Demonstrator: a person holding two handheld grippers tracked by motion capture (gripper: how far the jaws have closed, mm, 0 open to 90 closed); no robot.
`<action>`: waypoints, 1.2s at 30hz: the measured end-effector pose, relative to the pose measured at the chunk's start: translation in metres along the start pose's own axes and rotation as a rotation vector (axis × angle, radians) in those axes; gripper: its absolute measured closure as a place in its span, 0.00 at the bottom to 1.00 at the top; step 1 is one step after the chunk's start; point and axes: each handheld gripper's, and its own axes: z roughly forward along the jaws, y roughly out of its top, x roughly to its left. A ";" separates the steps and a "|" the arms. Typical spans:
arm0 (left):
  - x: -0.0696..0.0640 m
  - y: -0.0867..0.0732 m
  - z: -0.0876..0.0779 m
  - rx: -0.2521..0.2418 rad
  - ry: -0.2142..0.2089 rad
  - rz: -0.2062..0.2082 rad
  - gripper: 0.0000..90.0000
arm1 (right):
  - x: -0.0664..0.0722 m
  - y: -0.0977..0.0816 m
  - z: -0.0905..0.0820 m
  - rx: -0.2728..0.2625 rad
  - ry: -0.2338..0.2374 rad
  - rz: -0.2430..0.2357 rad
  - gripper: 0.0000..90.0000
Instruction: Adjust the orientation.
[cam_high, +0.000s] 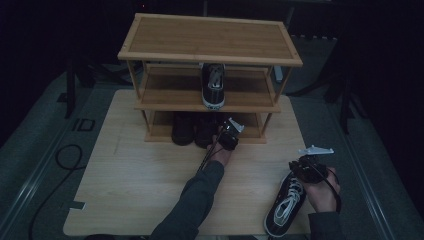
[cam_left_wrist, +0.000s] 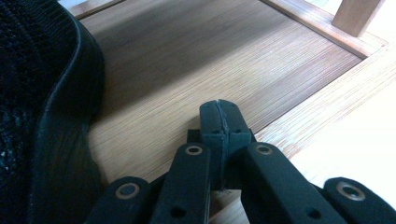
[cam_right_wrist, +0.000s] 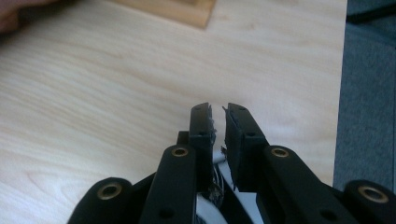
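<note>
black sneaker at the table's near right corner

black sneaker (cam_high: 286, 205) with white laces lies beside the right gripper (cam_right_wrist: 218, 122), whose jaws stand slightly apart over its laces. left gripper (cam_left_wrist: 220, 122), jaws closed on nothing, sits at the rack's bottom shelf (cam_left_wrist: 196, 60) beside dark shoes (cam_high: 194, 129).

Bottom shelf (cam_high: 250, 131): right half free beside two dark shoes (cam_high: 194, 131); rack posts (cam_high: 265, 124) flank opening; table's left side (cam_high: 125, 170) open.

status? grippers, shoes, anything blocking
Left gripper shut, empty, at rack's bottom shelf beside black shoe. Right gripper slightly apart over sneaker at the table's near edge. Nothing blocking.
</note>
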 end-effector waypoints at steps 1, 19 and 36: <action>0.000 0.000 0.000 0.000 0.000 -0.001 1.00 | -0.001 -0.004 0.000 0.005 0.000 0.006 0.90; 0.000 0.000 0.000 -0.001 -0.001 0.000 1.00 | -0.008 -0.034 -0.016 0.050 0.014 0.013 0.82; 0.000 0.000 0.000 0.001 0.001 0.001 1.00 | -0.005 -0.030 -0.003 0.054 0.027 0.036 0.99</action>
